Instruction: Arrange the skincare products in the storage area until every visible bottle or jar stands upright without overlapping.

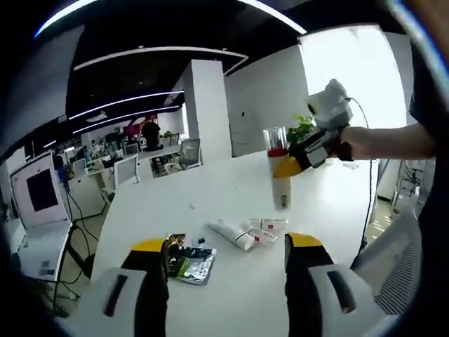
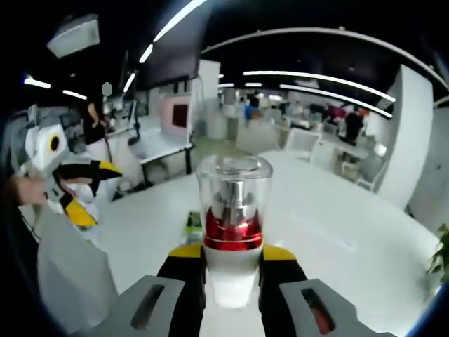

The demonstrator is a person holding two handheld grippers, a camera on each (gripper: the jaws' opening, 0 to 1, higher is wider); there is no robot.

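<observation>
Pump bottle (image 2: 232, 232) | upright, cap up | right claw (image 2: 231, 263) clamped on it | left claw (image 1: 228, 246) apart

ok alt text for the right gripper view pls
The right gripper clamps a white bottle with a red collar and clear cap, held upright above a white table. At left, the other gripper is in a person's hand with its jaws apart, an open office behind.
</observation>
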